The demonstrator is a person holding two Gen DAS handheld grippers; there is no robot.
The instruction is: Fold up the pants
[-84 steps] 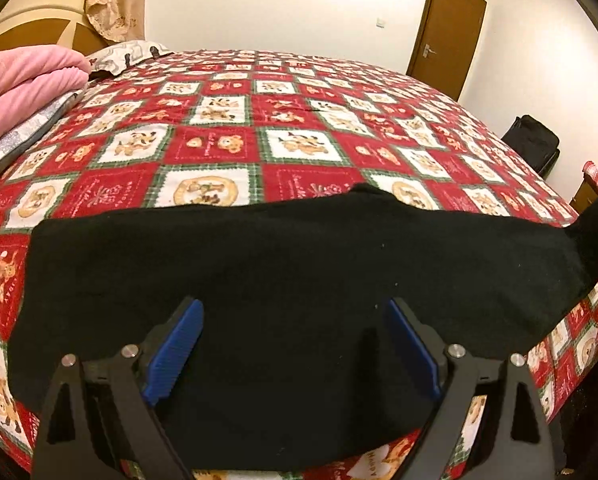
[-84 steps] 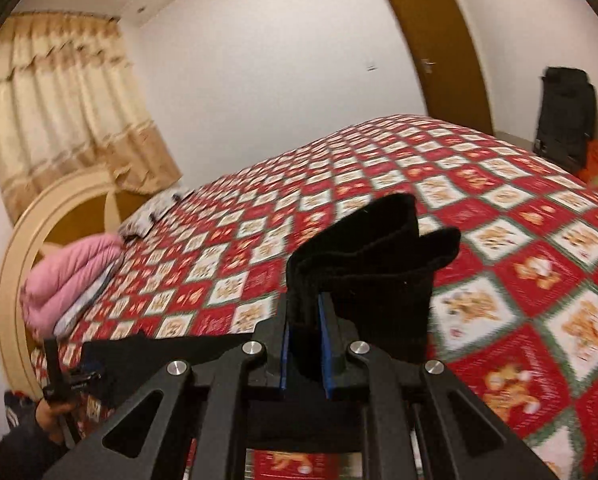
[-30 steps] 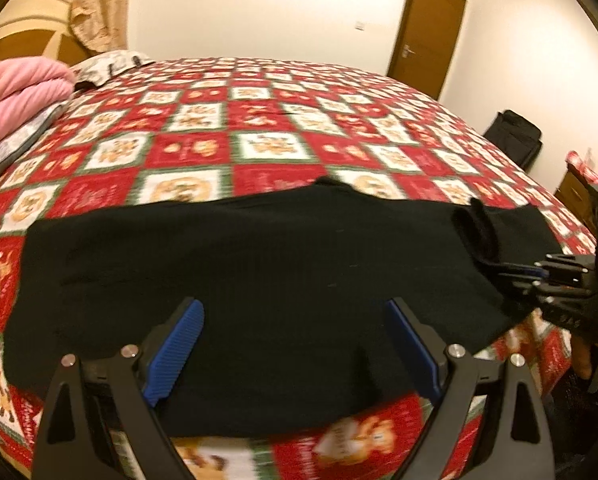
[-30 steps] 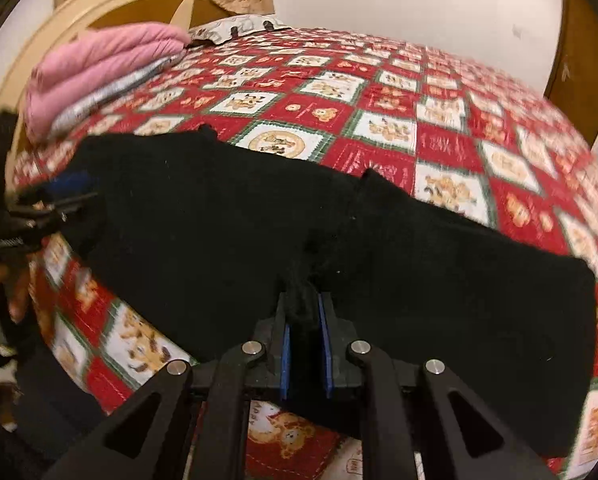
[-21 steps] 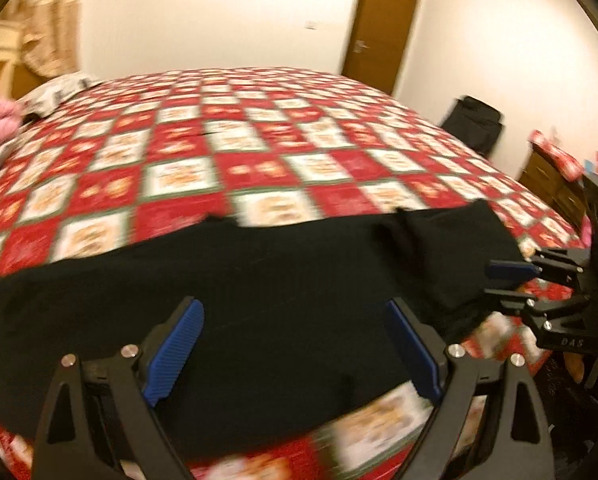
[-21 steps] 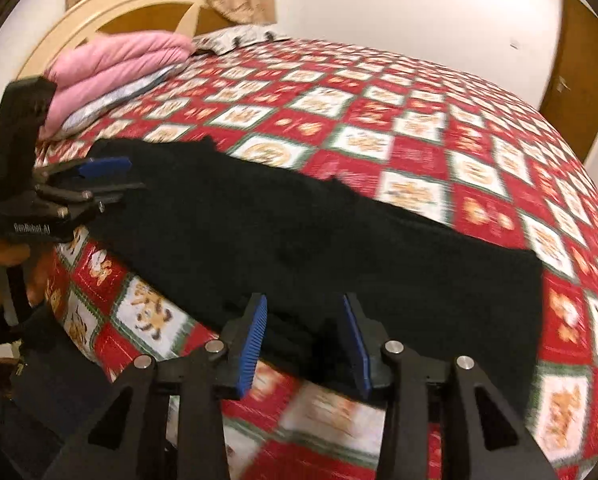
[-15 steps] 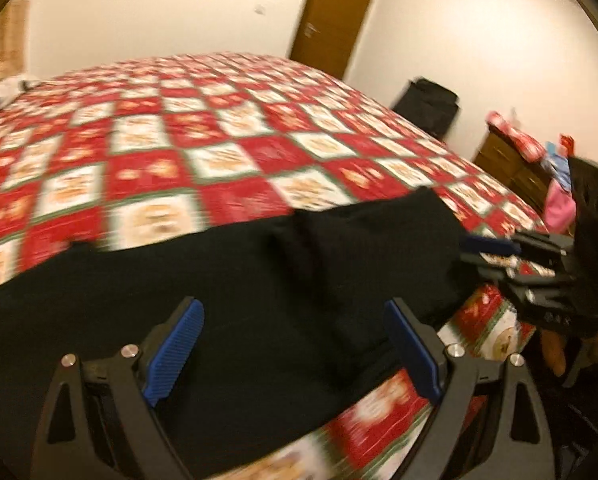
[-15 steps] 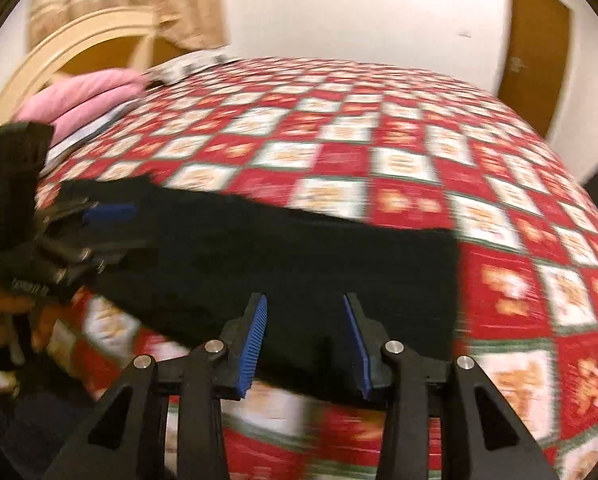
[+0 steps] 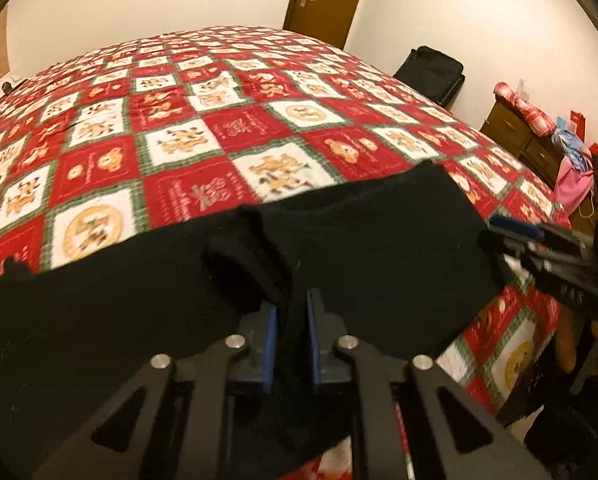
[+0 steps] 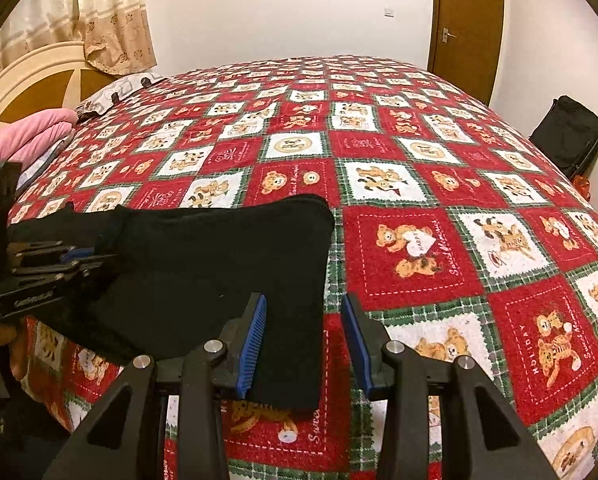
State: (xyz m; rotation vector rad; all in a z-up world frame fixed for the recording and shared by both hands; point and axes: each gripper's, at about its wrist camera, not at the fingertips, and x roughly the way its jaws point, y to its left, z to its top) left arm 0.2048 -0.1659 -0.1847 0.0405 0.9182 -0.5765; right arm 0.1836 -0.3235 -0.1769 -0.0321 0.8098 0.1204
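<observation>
Black pants (image 9: 379,248) lie along the near edge of the bed, with one end folded back over the rest. My left gripper (image 9: 290,322) is shut on a bunched fold of the pants near their middle. In the right wrist view the pants (image 10: 219,264) end at a straight edge on the right. My right gripper (image 10: 303,340) is open and empty over that right edge, near the bed's front. The left gripper also shows in the right wrist view (image 10: 75,258) at the far left, and the right gripper shows in the left wrist view (image 9: 511,230) at the right.
A red, white and green teddy-bear quilt (image 10: 419,160) covers the bed. Pink folded bedding (image 10: 31,132) and a headboard (image 10: 27,84) are at the far left. A black bag (image 10: 567,132), a brown door (image 10: 467,20) and a dresser with clothes (image 9: 531,128) stand to the right.
My right gripper let go of the pants end after laying it over the rest, and has opened. My left gripper swung right and closed on a fold of the pants.
</observation>
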